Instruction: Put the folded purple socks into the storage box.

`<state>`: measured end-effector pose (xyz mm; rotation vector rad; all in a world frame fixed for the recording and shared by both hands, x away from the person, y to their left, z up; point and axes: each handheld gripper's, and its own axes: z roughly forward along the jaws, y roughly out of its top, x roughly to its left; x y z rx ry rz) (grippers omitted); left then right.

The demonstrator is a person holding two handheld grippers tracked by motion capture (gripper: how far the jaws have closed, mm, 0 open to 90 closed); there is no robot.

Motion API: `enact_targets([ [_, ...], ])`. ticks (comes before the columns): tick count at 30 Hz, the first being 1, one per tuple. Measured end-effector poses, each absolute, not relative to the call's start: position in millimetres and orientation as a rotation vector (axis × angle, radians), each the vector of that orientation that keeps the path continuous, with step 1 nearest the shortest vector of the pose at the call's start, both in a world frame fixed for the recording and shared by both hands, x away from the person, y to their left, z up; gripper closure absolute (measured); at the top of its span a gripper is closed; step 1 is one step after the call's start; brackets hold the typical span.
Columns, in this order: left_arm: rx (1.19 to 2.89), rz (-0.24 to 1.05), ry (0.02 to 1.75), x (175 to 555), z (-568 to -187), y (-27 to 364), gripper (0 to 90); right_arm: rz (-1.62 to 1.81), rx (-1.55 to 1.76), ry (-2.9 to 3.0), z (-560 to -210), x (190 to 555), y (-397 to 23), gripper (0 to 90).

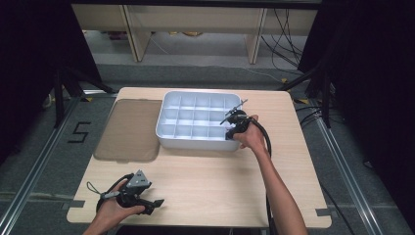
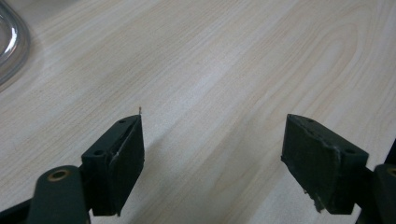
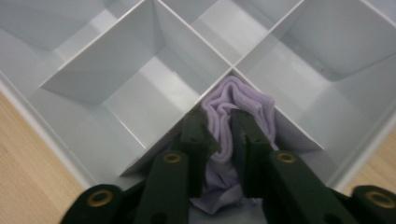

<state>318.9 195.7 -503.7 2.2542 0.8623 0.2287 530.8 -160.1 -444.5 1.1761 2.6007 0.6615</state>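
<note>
- So, right gripper (image 3: 224, 135): jaws nearly together w/ a pinch of the lilac cloth (image 3: 233, 100) between them. We read it as clamped on the fabric, tip down inside one cell of the divided tray (image 3: 70, 135).
- In the high view the right gripper (image 1: 234, 128) sits over the tray's near right corner cell, so that's where the cloth is, bunched vs. the cell walls and partly under the jaws.
- Handling, our judgement: cloth looks thin, soft, v. light, prob. a knit (sock or small rag, can't tell which). No stiffness, so it'll sag and fold wherever it's let go. Not fragile, not slippery; the pads should bite it fine.
- Where to hold: mid of the bunched ridge, as now, taking several layers. A single-layer pinch at an edge would prob. slide out or just unroll the bundle.
- Risk we see: the dividers are thin, and fabric can snag on a wall top when lifted or pushed.
- Left gripper (image 2: 212, 154): jaws wide apart, nothing between, resting low over the bare table (image 2: 243, 70) at the near left edge, well apart from the tray (image 1: 195, 142).
- Smoky lid (image 1: 129, 129) lies flat just beside the tray's left side.
</note>
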Motion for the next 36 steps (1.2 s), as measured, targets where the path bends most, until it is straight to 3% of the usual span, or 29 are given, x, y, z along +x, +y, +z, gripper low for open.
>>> enact_targets([
  [13,2.255,0.227,0.878,319.6,-504.1,196.2,20.7,0.819,1.2,2.502,-404.6,517.4,-182.0,69.1],
  [26,2.249,0.232,0.873,320.0,-503.9,197.2,20.7,0.914,1.111,2.472,-392.3,493.4,-174.3,65.4],
  [31,2.241,0.228,0.889,319.7,-504.4,196.7,20.7,0.927,1.113,2.473,-389.5,486.9,-172.4,60.9],
  [36,2.254,0.247,0.875,321.0,-503.3,198.3,20.7,0.963,1.11,2.455,-389.9,483.1,-171.9,50.7],
])
